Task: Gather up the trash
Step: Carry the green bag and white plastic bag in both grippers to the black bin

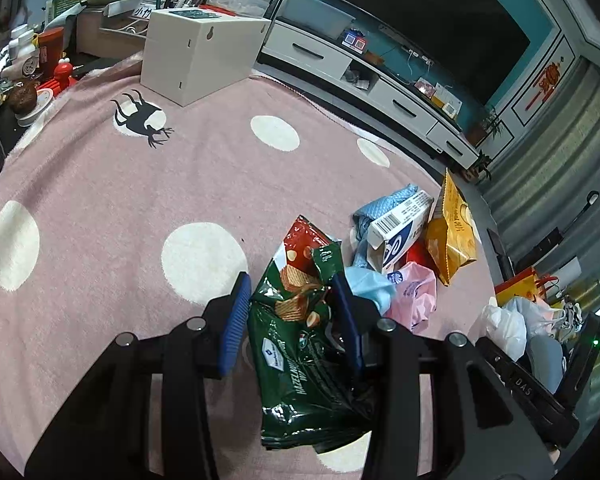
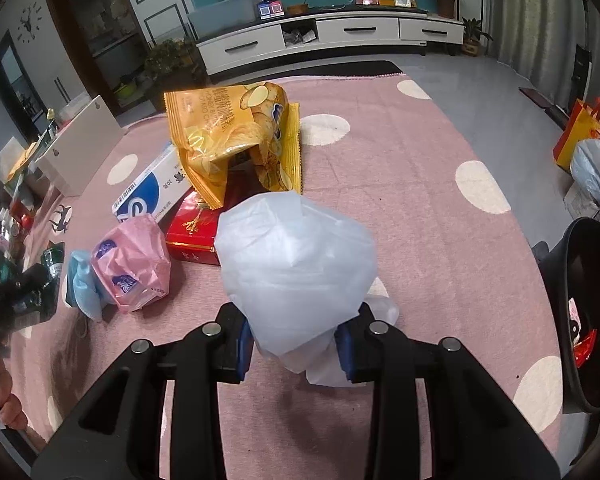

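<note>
My left gripper [image 1: 294, 308] is shut on a green wafer wrapper [image 1: 300, 344] and holds it over the pink rug. Beyond it lies a trash pile: a white-blue carton [image 1: 400, 228], a yellow chip bag [image 1: 450, 236], a pink plastic bag [image 1: 414, 294] and a blue cloth [image 1: 370, 282]. My right gripper [image 2: 294, 344] is shut on a pale white plastic bag [image 2: 296, 264]. Ahead in the right wrist view lie the yellow chip bag [image 2: 236, 140], a red box [image 2: 194, 232], the carton [image 2: 150, 194] and the pink bag [image 2: 130, 264].
A black bin [image 2: 588, 316] stands at the right edge of the right wrist view. A white box [image 1: 202, 54] sits at the rug's far side beside clutter. A TV cabinet [image 2: 332, 36] lines the wall. Bags [image 1: 528, 320] stand by the rug's right edge.
</note>
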Demonstrator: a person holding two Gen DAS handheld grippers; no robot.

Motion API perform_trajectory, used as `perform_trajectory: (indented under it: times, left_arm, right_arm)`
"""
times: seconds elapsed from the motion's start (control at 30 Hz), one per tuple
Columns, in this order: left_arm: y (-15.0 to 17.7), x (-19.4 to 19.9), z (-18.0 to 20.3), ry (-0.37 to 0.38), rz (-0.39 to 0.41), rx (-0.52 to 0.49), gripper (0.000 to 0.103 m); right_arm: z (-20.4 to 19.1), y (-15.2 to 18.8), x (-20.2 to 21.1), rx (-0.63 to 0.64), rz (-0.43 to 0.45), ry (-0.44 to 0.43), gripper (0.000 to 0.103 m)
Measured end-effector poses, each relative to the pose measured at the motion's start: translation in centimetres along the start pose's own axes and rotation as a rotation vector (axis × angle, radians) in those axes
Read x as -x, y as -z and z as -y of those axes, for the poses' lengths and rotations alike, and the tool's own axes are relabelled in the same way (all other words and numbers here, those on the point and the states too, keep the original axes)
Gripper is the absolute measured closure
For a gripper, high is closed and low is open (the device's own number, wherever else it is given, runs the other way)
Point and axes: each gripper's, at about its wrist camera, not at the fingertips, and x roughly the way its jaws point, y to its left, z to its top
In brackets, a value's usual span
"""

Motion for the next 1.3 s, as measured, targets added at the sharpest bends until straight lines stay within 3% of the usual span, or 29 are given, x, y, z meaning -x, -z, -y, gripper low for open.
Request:
perform_trajectory:
  times: [0.43,0.6,0.87,1.3]
  left_arm:
    - [0.6,-0.3,1.3,0.013,-0.023,-0.032,0.060]
    - [1.4,-0.3,2.7,0.022,-0.032,-0.075,0.060]
    - [2.4,0.7,5.1,0.050,-0.031,-0.147,0.060]
    - [6.1,4.5,15.4,0.183,0.029,-0.322,0.060]
  right_arm:
    - [-0.3,0.0,-0.3,0.008,-0.014,0.002,0.069]
    - [-0.4,-0.1,0.5,0.014,0.018,0.025,0.068]
    - [-0.3,-0.4,2.4,0.006,0.052,-0.013,0.068]
    - [3.3,-1.3,9.6,-0.023,0.193,-0.051,0.068]
